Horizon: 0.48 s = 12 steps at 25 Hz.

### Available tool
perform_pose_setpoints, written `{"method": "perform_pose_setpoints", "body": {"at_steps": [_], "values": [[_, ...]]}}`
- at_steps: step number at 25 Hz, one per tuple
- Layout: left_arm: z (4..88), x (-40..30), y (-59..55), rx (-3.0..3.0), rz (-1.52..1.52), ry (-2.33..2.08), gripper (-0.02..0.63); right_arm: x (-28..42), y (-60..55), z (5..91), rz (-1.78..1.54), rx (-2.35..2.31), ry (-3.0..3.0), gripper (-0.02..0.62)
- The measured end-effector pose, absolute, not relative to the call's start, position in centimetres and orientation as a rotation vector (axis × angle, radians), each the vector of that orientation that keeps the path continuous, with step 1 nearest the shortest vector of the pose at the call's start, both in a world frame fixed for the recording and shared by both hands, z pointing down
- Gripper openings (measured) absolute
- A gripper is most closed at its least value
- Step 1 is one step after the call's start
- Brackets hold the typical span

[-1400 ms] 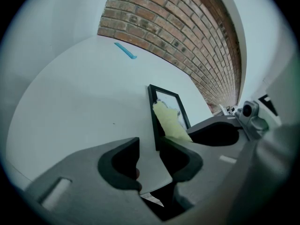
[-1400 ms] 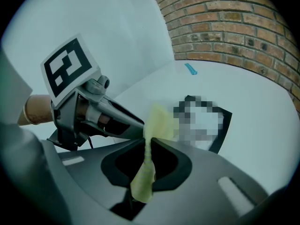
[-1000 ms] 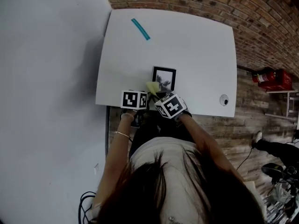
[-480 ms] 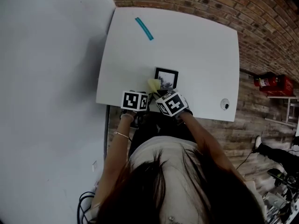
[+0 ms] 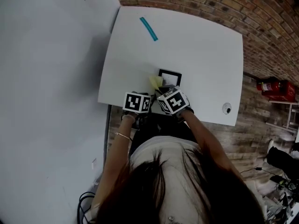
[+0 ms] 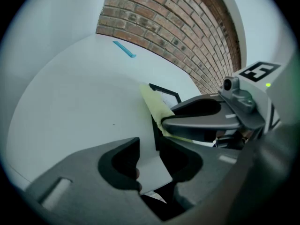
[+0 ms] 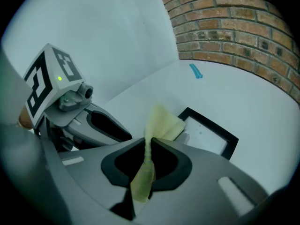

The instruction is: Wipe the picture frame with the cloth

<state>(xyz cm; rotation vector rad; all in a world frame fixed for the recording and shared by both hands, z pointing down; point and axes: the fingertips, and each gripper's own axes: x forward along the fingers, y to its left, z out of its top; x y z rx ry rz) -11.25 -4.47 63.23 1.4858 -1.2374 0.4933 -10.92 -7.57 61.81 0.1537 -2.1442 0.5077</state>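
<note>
Right gripper (image 7: 146,159) has the cloth (image 7: 160,122), no doubt about it: jaws closed tight on a twisted yellow fold, the loose end fanning out ahead and draping over the near-left corner of the picture frame (image 7: 209,136). Contact is there, at that corner and nowhere else.

The frame lies flat on the white table (image 5: 201,45), close to the near edge, right in front of the person. Black border, pale picture under the glass. Most of its face, the middle and the whole right and far side, sits uncovered by the cloth.

Left gripper (image 6: 148,159) is just beside its partner, to the left of the frame. Its jaws stand apart with a clear gap, and only bare table edge shows between them. It holds nothing and it is not touching the frame.

Far off on the table, a teal strip (image 5: 149,28) lies well apart from all this.

So where does the job stand? Cloth gripped and brought to the frame, that much is done. The wipe itself looks barely begun: by my reading the cloth has to sweep from this corner across the glass and round the border. Whether any part is already clean, I cannot tell. With nothing steadying it, the frame could slide under the push.
</note>
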Motion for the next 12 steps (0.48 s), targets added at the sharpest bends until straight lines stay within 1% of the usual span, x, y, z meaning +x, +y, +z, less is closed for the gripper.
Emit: {"method": "perform_pose_setpoints", "body": {"at_steps": [12], "values": [[63.1,-11.3,-4.4,1.476,0.499,-1.231,0.138,-11.8,-10.2,61.6,0.529,0.177,-2.158,0.043]]}}
